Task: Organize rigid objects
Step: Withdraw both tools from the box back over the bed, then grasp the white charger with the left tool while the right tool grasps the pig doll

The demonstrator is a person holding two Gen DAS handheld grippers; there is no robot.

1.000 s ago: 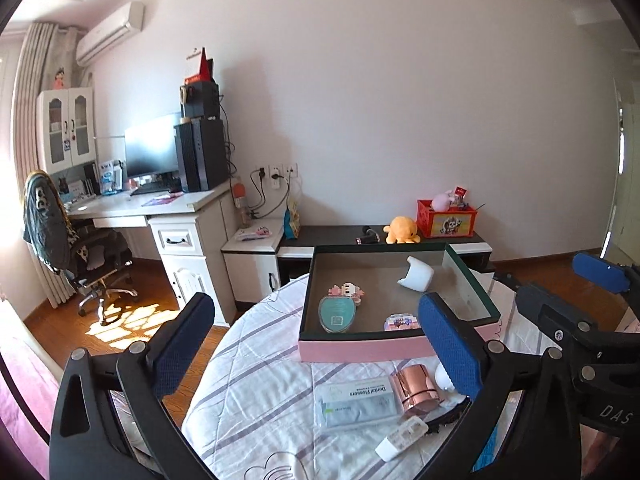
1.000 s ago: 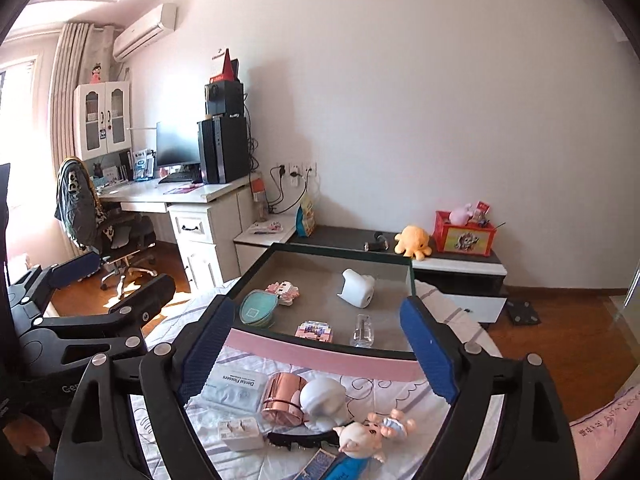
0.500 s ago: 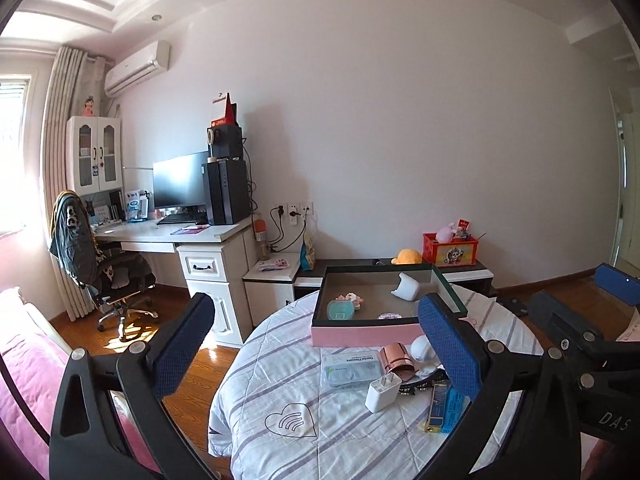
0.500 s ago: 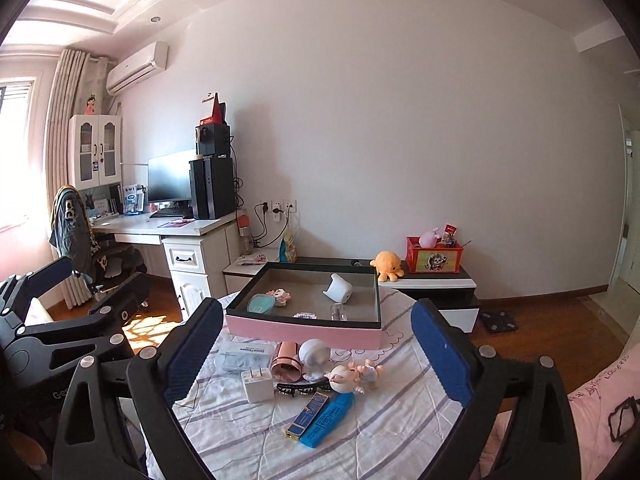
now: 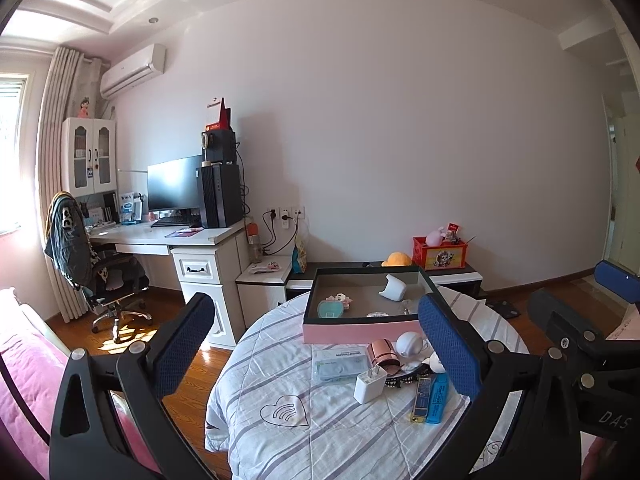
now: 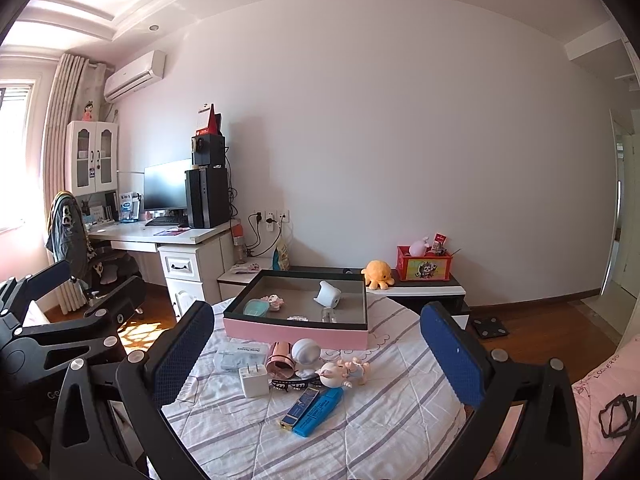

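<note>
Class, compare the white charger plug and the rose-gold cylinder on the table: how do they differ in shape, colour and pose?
The white charger plug is a matte block with flat faces; the rose-gold cylinder is round and shiny. The plug stands with its two prongs pointing up; the cylinder lies tipped on its side, open end toward the camera. The plug sits nearer the camera, the cylinder closer to the pink tray. Both rest outside the tray on the striped cloth.

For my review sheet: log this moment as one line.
left gripper: open, empty | right gripper: open, empty | pink-sided box: partly filled | white plug charger: on table
</note>
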